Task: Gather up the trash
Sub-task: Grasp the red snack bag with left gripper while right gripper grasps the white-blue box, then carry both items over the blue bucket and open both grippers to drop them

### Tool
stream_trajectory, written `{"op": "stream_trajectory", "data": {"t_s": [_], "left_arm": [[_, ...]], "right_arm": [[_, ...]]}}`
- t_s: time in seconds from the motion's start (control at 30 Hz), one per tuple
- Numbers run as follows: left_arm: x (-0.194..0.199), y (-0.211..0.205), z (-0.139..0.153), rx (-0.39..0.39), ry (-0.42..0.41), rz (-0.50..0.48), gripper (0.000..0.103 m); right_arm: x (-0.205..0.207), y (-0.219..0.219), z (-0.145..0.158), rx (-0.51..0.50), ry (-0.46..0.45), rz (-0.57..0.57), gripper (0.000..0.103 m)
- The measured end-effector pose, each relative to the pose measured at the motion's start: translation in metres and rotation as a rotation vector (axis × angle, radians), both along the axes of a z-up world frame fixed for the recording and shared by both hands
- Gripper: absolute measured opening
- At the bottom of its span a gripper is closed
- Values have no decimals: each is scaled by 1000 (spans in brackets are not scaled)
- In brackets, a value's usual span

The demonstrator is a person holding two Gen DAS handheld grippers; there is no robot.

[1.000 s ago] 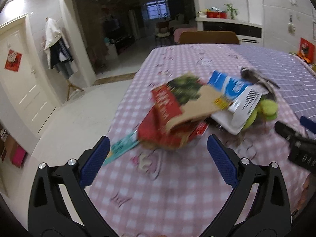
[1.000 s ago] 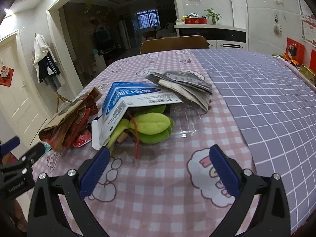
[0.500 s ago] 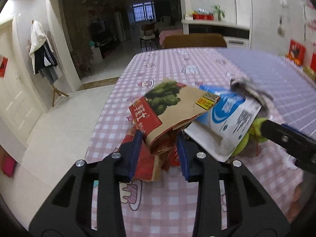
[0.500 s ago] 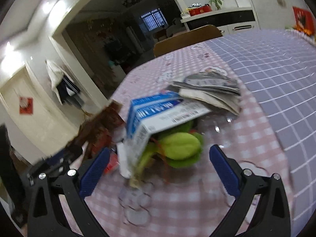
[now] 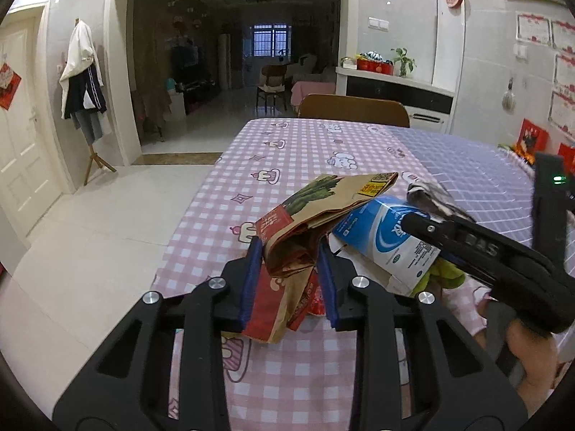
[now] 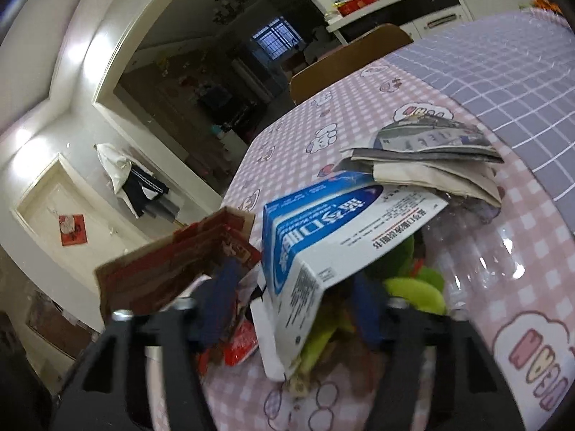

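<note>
Pink-checked table [image 5: 287,377] near its left edge: the left tongs [image 5: 289,280] are clamped on the brown paper bag [image 5: 323,212], and the right tongs [image 6: 298,309] have narrowed around the blue-white carton [image 6: 316,237], touching the bag. Lift both together, level, so the green scraps [image 6: 413,291] beneath don't spill.

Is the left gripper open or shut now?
Shut. The left gripper has both blue pads pressed against the folded brown paper bag, pinching it between them.

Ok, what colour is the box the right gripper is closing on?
Blue and white box, clearest in the right wrist view.
</note>
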State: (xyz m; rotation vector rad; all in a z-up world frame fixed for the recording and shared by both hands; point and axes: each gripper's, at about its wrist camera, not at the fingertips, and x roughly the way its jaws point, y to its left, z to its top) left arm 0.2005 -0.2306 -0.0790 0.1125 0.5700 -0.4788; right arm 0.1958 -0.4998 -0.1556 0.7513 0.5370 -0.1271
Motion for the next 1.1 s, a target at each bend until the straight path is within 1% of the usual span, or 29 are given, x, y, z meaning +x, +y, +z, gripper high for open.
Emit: {"op": "stream_trajectory", "data": {"t_s": [0.03,0.07,0.13,0.2,0.3,0.43,0.6,0.67,0.77,0.83,0.9,1.0,1.07,1.1], "left_arm": [[-1,3,1,-11,-5,0,29],[-3,5,4,-25,-10,-1,29],[-4,11,8,-54,-12,-7,29],[-7,21,14,-100,-16,-5,28],[-11,32,23,-148,-31,4,28],[-17,49,30,-195,-47,20,28],[-23,82,36,-278,-53,41,27],[-24,93,38,-299,-60,53,27],[-29,105,43,-337,-82,66,27],[-29,113,47,-370,-106,73,27],[-26,113,46,-378,-115,71,27],[-24,113,48,-385,-116,78,27],[-25,118,48,-391,-128,99,27],[-26,123,49,-381,-135,124,27]], "right_arm": [[2,-4,-1,8,0,-5,20],[4,-5,0,5,1,-5,14],[0,-3,7,-4,-36,3,8],[-3,4,18,-47,-65,11,6],[-11,20,40,-118,-124,29,5],[-19,43,65,-198,-169,64,5],[-37,81,98,-379,-243,20,5],[-42,96,108,-427,-272,15,5],[-43,118,118,-456,-300,40,5],[-44,134,122,-497,-316,43,5],[-44,145,125,-519,-327,47,5],[-42,147,127,-472,-320,93,5],[-41,155,129,-478,-312,106,5],[-38,159,127,-475,-308,126,5]]}}
